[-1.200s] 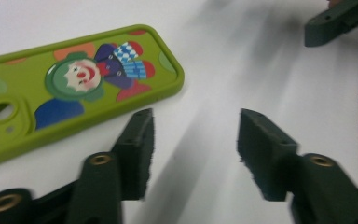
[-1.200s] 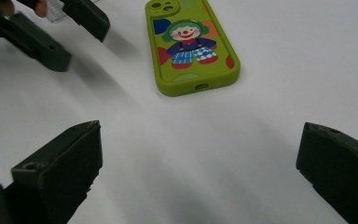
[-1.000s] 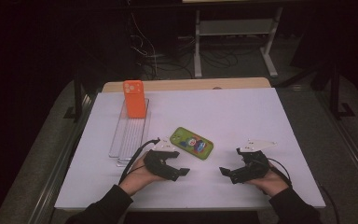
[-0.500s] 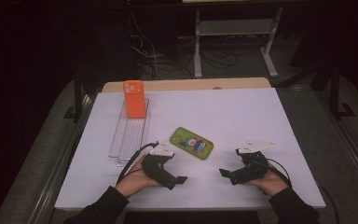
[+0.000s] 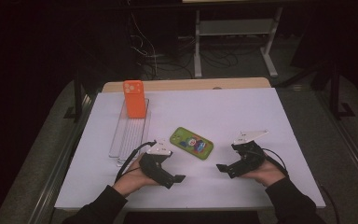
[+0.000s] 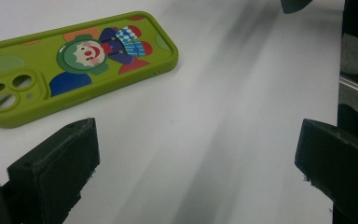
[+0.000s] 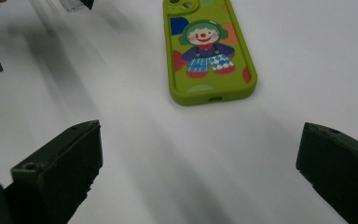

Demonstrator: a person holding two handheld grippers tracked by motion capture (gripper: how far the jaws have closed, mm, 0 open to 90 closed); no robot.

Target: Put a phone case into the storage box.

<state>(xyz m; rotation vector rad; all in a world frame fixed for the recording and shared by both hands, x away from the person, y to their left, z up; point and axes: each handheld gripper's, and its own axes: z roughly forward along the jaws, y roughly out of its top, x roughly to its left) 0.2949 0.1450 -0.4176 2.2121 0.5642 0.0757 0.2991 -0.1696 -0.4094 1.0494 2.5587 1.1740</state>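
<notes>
my left gripper [image 5: 176,178] has just opened its jaws wide with nothing between, my right gripper [image 5: 222,168] also stands spread, and the flat green clown-printed phone case [image 5: 191,143] lies at twelve o'clock between them on the white table [image 5: 242,112].

No words, brand names, numbers or signs can be read anywhere. The green phone case [image 6: 74,65], upper left of the left gripper view, carries a clown drawing and coloured dots but no lettering; the orange phone case [image 5: 134,98] is plain.

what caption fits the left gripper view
Open left gripper hovers over the white table beside a green clown phone case.
</notes>
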